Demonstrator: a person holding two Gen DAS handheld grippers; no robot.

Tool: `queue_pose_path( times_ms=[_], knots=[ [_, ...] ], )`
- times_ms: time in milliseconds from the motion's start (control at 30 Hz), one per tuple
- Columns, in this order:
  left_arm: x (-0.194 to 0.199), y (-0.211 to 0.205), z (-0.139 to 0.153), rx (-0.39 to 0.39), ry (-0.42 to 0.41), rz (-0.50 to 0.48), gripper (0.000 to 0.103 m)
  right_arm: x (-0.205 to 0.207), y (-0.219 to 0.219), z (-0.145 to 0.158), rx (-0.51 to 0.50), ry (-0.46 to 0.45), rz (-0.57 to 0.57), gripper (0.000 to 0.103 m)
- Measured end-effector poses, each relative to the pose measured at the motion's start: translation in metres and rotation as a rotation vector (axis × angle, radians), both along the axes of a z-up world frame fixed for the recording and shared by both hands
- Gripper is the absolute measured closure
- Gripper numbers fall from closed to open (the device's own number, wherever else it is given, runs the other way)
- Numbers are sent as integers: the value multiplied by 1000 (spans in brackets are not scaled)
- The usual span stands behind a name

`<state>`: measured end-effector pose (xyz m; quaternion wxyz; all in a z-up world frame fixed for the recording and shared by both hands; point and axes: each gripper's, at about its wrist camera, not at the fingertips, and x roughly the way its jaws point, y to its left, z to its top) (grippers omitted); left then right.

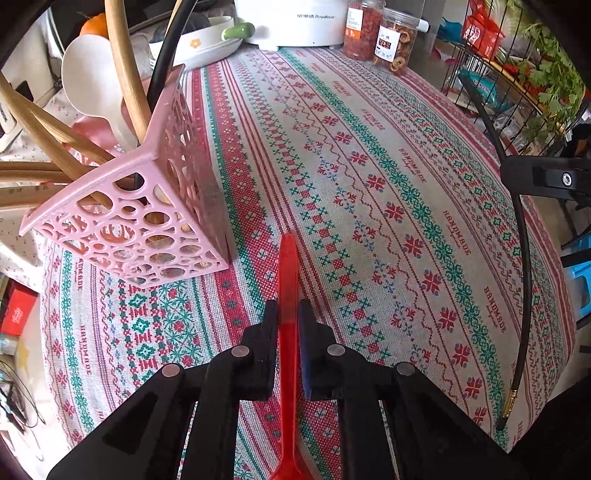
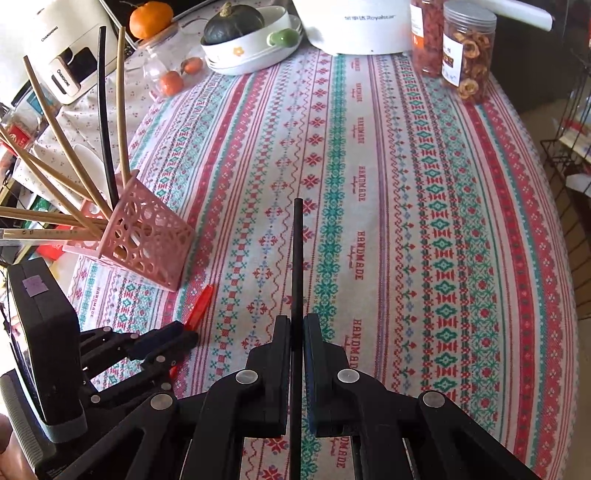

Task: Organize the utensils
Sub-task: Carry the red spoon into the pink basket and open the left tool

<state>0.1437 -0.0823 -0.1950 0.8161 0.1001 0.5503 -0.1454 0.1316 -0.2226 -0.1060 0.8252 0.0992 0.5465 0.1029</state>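
My left gripper (image 1: pixel 290 306) is shut on the handle of a red plastic spoon (image 1: pixel 288 273), whose tip points toward the table. The right wrist view shows the same left gripper (image 2: pixel 186 332) low on the left, with the red spoon (image 2: pixel 201 301) sticking out of it. My right gripper (image 2: pixel 296 321) is shut on a black chopstick (image 2: pixel 296 258) that stands up between its fingers. A pink perforated holder (image 1: pixel 147 221) (image 2: pixel 147 247) sits just left of the red spoon. It holds several wooden chopsticks (image 2: pixel 62 173), one black chopstick (image 2: pixel 105 129) and a white spoon (image 1: pixel 88 81).
A patterned tablecloth (image 2: pixel 369 184) covers the table. At the back stand a white appliance (image 2: pixel 362 26), two jars of dried food (image 2: pixel 467 51) and a white dish with a green squash (image 2: pixel 236 27). A wire rack with greens (image 1: pixel 535 74) stands past the right edge.
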Motion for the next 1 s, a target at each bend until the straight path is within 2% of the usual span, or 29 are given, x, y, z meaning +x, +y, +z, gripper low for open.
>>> queue_pose_path(
  times_ms=[133, 333, 500, 600, 667, 767, 833, 900, 1000],
  knots=[
    [-16, 10, 14, -49, -29, 12, 92, -5, 1, 14, 9, -40, -11, 98],
    [-58, 36, 80, -180, -205, 1, 92, -22, 4, 51, 19, -166, -18, 98],
    [-76, 58, 133, -308, -359, 27, 92, -37, 10, 77, 9, -275, -13, 98],
    [-83, 67, 158, -378, -471, 49, 92, -41, 17, 95, 15, -361, 19, 98],
    [-84, 74, 177, -415, -579, 73, 92, -42, 21, 104, 7, -410, 31, 98],
    [-75, 83, 191, -469, -721, 118, 92, -38, 26, 112, 18, -439, 33, 98],
    [-73, 88, 201, -479, -800, 150, 92, -34, 30, 114, 26, -443, 33, 98],
    [-63, 89, 200, -456, -863, 182, 92, -32, 33, 114, 31, -443, 35, 98],
    [-44, 88, 192, -426, -911, 249, 92, -28, 37, 114, 38, -440, 43, 98]
  ],
)
